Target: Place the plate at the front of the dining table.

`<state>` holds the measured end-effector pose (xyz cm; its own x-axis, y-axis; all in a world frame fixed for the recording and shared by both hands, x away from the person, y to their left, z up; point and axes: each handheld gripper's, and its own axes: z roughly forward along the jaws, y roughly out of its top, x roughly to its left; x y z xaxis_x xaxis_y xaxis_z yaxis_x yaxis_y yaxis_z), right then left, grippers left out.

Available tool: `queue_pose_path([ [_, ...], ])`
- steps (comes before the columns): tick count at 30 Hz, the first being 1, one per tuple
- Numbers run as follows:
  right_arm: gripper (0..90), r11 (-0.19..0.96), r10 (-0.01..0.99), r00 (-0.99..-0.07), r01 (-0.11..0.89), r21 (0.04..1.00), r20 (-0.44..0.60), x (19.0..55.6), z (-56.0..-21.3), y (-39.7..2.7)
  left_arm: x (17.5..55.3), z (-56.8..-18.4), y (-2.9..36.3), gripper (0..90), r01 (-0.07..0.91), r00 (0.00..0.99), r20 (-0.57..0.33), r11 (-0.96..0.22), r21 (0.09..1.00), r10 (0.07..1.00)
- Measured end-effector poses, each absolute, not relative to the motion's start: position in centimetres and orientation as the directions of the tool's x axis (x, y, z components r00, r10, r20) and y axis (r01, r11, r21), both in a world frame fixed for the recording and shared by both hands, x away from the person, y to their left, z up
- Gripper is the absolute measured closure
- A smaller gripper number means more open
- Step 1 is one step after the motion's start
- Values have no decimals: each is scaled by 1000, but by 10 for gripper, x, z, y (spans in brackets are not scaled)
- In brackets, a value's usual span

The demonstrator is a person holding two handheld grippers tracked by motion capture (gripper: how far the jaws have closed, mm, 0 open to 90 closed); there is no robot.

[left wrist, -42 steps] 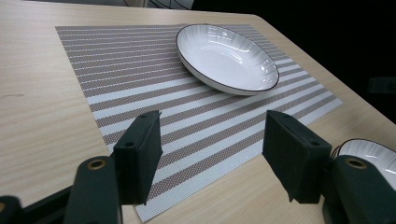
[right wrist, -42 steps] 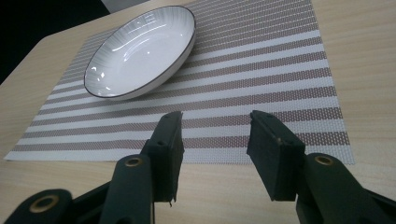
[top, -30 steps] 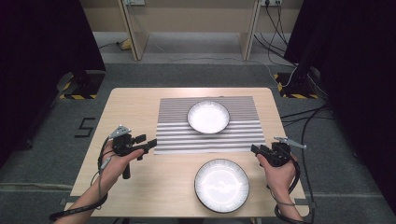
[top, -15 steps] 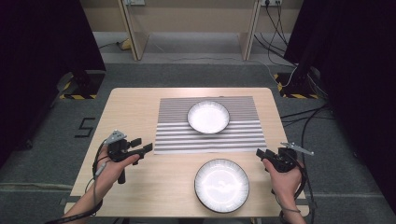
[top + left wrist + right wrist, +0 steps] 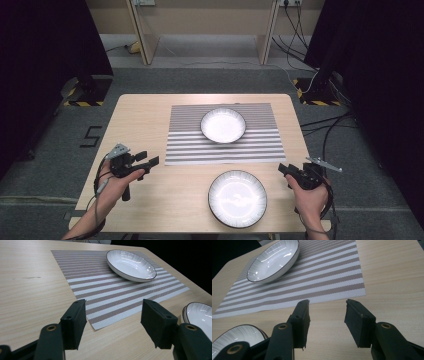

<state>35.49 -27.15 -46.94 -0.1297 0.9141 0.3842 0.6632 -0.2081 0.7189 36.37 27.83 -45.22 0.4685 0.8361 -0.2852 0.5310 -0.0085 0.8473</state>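
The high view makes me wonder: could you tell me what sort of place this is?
Probably a lab or recording room, not a dining room: black curtains flank the wooden table, cables trail over grey carpet, and hazard-striped stand bases sit nearby. The striped placemat looks staged.

Left hand-held gripper (image 5: 148, 162): black body, grey three-cornered plate riding on top, and a dark cable trailing back along the bare forearm. Left hand (image 5: 116, 181) is showing no glove or sleeve.

Right hand-held gripper (image 5: 285, 170): same black build, grey plate sticking out to the side, and a black cable looping round the wrist. Right hand (image 5: 310, 199) is likewise wearing nothing.

In the left gripper view, the two jaws are showing as flat, blocky, matte black pads on rounded dark arms, each arm carrying a brass-coloured ringed pivot hole. The right gripper view is showing the same blocks and brass rings, with a small screw on each pad's edge.
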Motion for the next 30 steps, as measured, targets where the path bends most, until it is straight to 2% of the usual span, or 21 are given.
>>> queue_pose_path([
  [30, 539, -234, 916, -93, 668, 706, 391, 332, -481, -287, 342, -475, 314, 365, 566, 387, -323, 54, 823, 864],
])
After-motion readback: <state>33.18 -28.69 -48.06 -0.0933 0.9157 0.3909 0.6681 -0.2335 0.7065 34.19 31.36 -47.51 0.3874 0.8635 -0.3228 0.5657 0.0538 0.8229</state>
